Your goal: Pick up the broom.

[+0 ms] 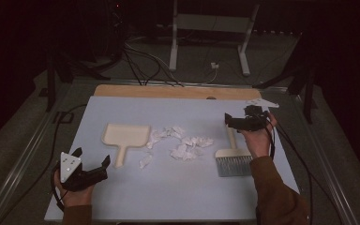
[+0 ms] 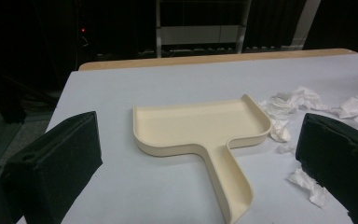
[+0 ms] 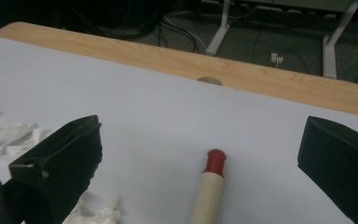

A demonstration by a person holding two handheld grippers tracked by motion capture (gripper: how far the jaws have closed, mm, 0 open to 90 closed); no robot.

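approach stage of a sweeping job, judged from the layout: neither tool is picked up yet. left tongs (image 1: 93, 161) sit low over the near left of the worktop (image 1: 178, 197), jaws apart and holding nothing, aimed at the handle of the cream dustpan (image 1: 125, 137), which lies flat with its handle toward the person. in the left gripper view the dustpan (image 2: 200, 126) lies between and beyond the two jaws, not touched. right tongs (image 1: 228, 120) hover over the far end of the brush (image 1: 233, 157), jaws apart and holding nothing; the right gripper view shows the red-tipped brush handle (image 3: 211, 184) lying between the jaws, clear of both. the brush head rests bristles toward the person. crumpled paper scraps (image 1: 183, 143) lie scattered between dustpan and brush, some just beside the pan's edge. next move, in my judgement, calls for each tongs to drop and close squarely on its handle, then lift without nudging the scraps wider.
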